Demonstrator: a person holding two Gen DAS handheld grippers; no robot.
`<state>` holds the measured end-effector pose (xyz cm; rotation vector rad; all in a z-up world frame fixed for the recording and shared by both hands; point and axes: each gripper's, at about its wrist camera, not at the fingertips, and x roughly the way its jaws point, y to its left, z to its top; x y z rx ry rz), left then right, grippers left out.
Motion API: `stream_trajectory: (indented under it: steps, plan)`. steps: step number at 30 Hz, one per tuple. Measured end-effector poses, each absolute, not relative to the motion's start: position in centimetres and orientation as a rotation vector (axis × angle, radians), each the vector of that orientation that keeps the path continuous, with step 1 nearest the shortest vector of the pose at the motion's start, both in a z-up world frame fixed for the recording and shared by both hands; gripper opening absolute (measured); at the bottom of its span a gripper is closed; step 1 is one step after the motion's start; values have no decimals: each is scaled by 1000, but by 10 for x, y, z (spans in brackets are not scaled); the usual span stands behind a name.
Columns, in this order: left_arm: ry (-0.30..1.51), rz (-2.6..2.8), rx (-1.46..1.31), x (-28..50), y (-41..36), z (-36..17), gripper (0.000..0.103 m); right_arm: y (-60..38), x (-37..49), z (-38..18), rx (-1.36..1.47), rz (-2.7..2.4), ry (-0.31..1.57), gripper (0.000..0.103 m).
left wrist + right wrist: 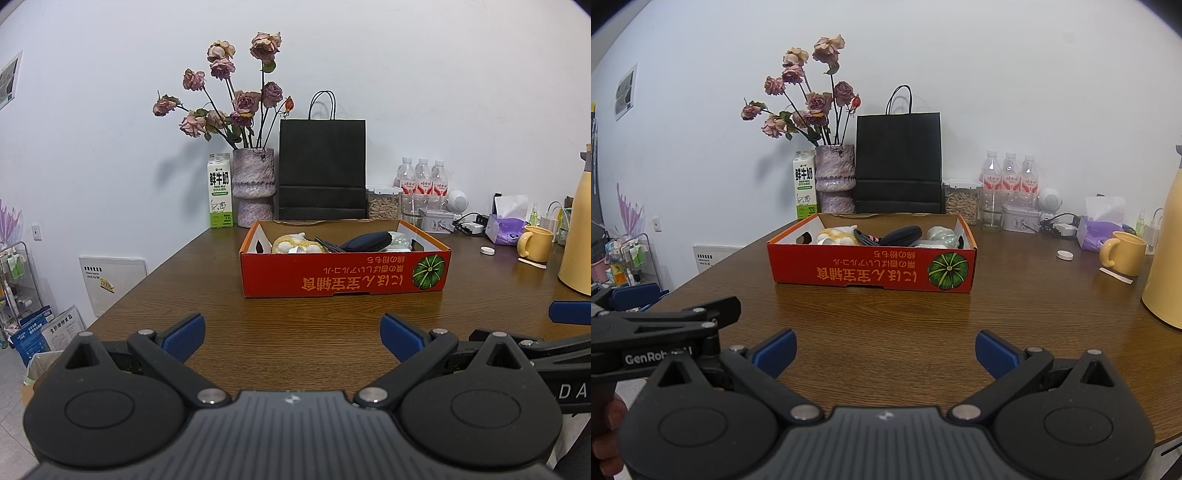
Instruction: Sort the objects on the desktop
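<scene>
Left wrist view first: the left gripper [291,338] hangs low over the near edge of the brown wooden table [314,332], its blue-padded jaws spread wide with nothing between them, only bare wood. Straight ahead, well apart from the fingers, sits the red cardboard box [343,273] with a green pumpkin printed on its front wall. Inside it lie a cream plush toy [295,243], a dark zip pouch [365,240] and a pale bundle at the right end, too hidden to name. Behind the box stand a milk carton [220,190], a mottled vase of dried roses [254,186] and a black paper bag [322,170]. Off to the right: three water bottles [423,179], a yellow mug [533,243] and a small white cap [487,250] on the wood.

Over to the right wrist view: the right gripper [885,354] is just as wide open and empty, also above bare table near the front edge. The box [871,271] lies ahead and slightly left, the plush toy [836,236] and pouch [900,235] still inside it. At lower left, the left gripper's black frame [665,321] pokes in, and a hand [607,435] shows at the very edge. The mug [1123,253] sits at right beside a tall yellow flask [1165,258].
</scene>
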<state>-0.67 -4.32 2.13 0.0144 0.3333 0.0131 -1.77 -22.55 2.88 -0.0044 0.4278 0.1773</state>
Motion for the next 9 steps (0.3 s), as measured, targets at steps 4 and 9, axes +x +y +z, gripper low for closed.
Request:
stream_trajectory:
  steps: [4,9]
  plan:
    - [333,11,11,-6,-43,21,103,-225,-18,29,-5,177,427,103]
    - [326,19,18,-7,-44,22,103,-225,-18,29,-6,176,423,103]
